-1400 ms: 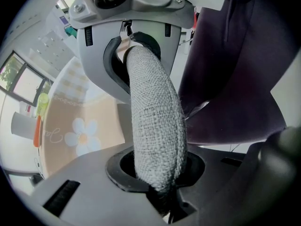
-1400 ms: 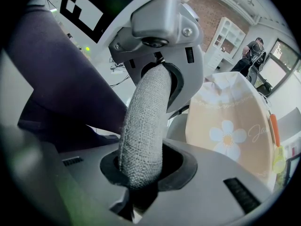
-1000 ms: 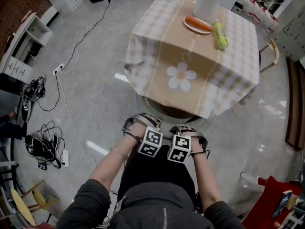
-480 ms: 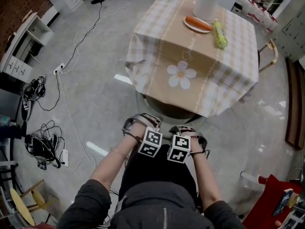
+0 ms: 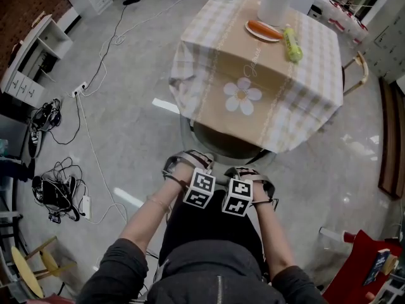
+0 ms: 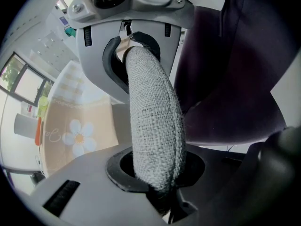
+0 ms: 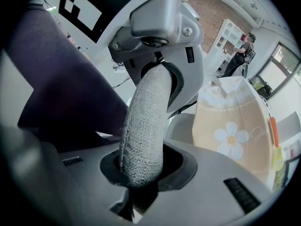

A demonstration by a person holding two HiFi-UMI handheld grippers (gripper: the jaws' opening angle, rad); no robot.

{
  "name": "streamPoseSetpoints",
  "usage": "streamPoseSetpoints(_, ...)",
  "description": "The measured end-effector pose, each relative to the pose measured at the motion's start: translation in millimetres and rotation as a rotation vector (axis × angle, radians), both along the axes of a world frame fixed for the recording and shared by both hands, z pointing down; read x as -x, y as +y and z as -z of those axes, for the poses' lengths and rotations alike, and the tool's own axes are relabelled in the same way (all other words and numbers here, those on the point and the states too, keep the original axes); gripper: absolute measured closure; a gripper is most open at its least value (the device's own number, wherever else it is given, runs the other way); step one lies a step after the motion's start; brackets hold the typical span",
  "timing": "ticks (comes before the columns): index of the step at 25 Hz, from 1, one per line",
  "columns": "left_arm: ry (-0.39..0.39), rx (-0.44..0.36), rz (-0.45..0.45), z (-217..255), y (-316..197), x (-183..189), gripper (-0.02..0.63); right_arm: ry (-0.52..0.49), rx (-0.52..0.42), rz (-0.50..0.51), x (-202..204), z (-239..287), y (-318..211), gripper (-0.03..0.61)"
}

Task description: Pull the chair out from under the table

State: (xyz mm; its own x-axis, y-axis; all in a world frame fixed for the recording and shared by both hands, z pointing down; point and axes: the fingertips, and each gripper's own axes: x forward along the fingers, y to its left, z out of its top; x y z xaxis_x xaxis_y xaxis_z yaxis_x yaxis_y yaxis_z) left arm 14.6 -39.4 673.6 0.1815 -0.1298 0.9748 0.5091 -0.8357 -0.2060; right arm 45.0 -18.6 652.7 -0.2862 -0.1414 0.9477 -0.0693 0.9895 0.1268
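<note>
The chair's backrest is a rounded edge of grey woven fabric [image 6: 154,126], and both grippers grip it from above. My left gripper [image 6: 146,121] is shut on that edge; my right gripper [image 7: 145,126] is shut on the same edge [image 7: 143,135] beside it. In the head view the left gripper [image 5: 187,171] and right gripper [image 5: 250,177] sit side by side below their marker cubes, hiding the backrest. The grey chair seat [image 5: 221,145] shows partly beyond them, its far part under the table's checked cloth [image 5: 253,87] with a daisy print.
On the table stand a white roll [image 5: 276,2], a plate with a carrot [image 5: 264,29] and a yellow-green cob [image 5: 292,45]. Cables and a power strip [image 5: 60,192] lie on the floor at left. A wooden chair [image 5: 359,68] stands at the table's right.
Both grippers have drawn back toward me with the backrest. The table has slid slightly away in the head view, and more of the seat shows from under the cloth.
</note>
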Motion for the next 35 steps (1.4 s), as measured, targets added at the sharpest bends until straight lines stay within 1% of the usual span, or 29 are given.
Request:
streamPoseSetpoints(20,-0.008,0.011,0.026,1,47,5,0.517,0.001,0.006,0.017,5,1,45,0.499)
streamPoseSetpoints(28,-0.007,-0.001,0.027,1,50,7,0.518,0.016,-0.023,0.001,6,1,49,0.500)
streamPoseSetpoints(35,-0.012,0.006,0.024,2,65,11,0.518,0.022,-0.017,0.007,10,1,64,0.502)
